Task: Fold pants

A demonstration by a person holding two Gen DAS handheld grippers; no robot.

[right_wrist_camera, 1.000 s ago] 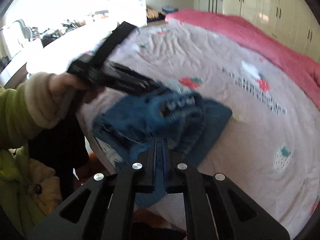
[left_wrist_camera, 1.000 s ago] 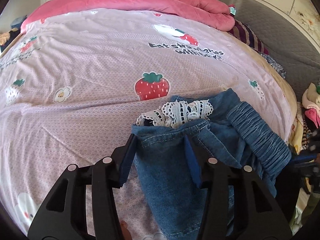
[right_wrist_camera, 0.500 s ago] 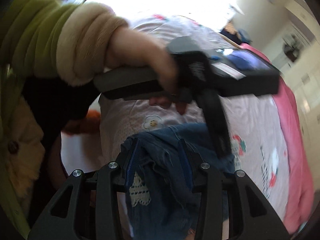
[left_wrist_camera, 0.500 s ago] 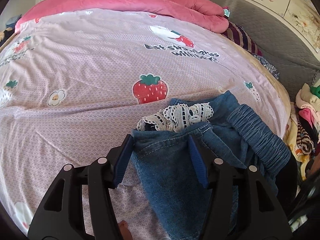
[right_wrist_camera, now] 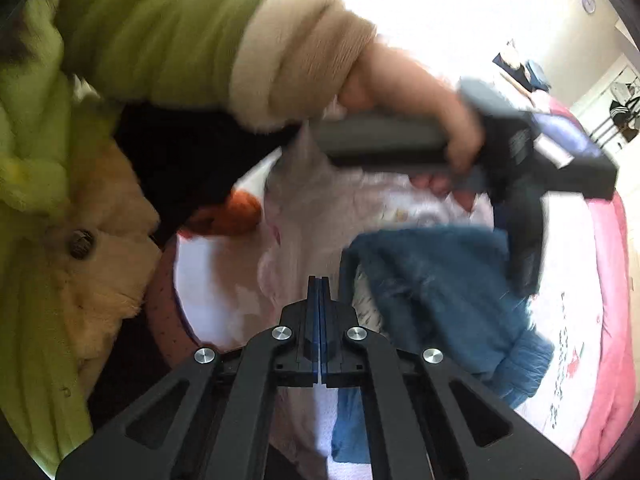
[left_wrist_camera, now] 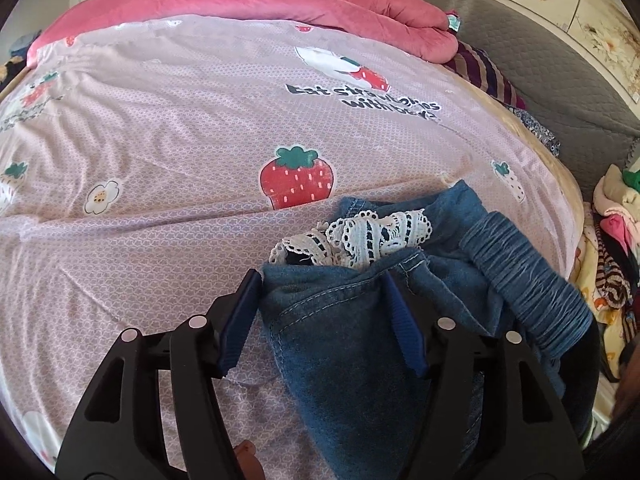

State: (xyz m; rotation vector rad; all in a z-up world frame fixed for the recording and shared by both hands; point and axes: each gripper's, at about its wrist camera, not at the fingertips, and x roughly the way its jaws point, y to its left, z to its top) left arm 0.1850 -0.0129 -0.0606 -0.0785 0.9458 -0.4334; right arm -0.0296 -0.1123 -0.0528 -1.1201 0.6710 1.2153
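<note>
Blue denim pants (left_wrist_camera: 340, 340) with a white lace trim (left_wrist_camera: 360, 236) and a gathered elastic waistband (left_wrist_camera: 528, 280) lie bunched near the bed's front right edge. My left gripper (left_wrist_camera: 322, 280) straddles a denim fold, its jaws opening; the fold lies loose between the pads. In the right wrist view the pants (right_wrist_camera: 440, 280) are a blurred blue heap under the person's hand (right_wrist_camera: 440, 128), which holds the left tool. My right gripper (right_wrist_camera: 319, 292) is shut just left of the pants' edge, with nothing visible between its pads.
A pink strawberry-print sheet (left_wrist_camera: 160, 140) covers the bed. A pink quilt (left_wrist_camera: 280, 4) lies along the far side, with a grey padded headboard (left_wrist_camera: 540, 60) at the right. Clothes (left_wrist_camera: 616, 220) are piled off the bed's right edge. A green sleeve (right_wrist_camera: 140, 32) fills the right view's upper left.
The left jaws have spread wider around the denim fold. The right gripper rolled and swung down to the bed's edge, stood open over the denim half a second ago, and is now shut beside it.
</note>
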